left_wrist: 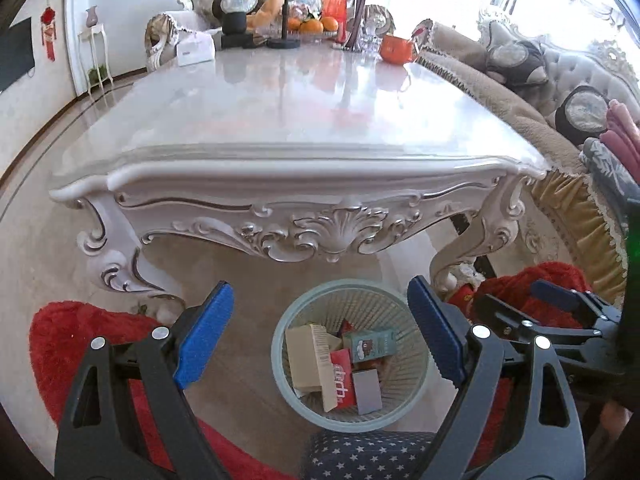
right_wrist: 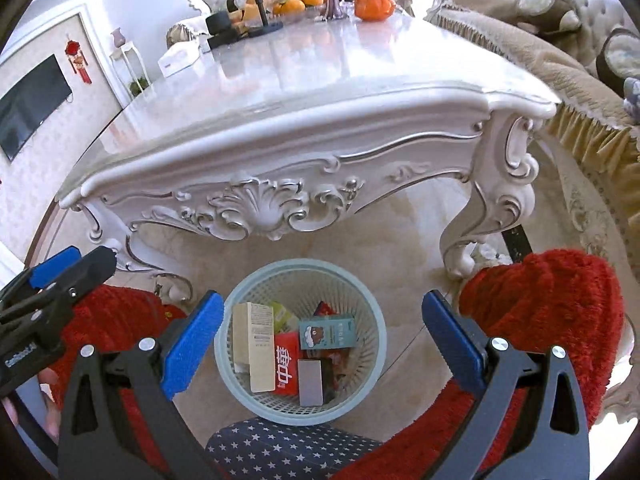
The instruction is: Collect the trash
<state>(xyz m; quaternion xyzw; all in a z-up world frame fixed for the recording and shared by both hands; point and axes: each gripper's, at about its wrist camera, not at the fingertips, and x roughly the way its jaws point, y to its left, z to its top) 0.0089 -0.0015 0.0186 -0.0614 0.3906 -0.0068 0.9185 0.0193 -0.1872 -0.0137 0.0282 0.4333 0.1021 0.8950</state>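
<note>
**Both grippers empty above a filled bin**

The left gripper has its blue pads spread wide with nothing between them; the right gripper is likewise wide open and empty. Each frames the same thing between its fingers: the pale mesh bin on the floor just in front of the table, which suggests both hands are poised over it because that is where the trash goes.

The trash sits inside the bin: a tall beige carton, a red packet with white characters, a teal box with a cartoon figure, a grey card, all lying loosely against one another. That looks like items dropped in, not stacked.

The near half of the tabletop is bare; the oranges, an orange jar and other things crowd its far end and look like household items, not trash. By that reading the collecting seems largely done.

A star-patterned cloth lies below the bin's near rim, with red fleece to either side.
</note>
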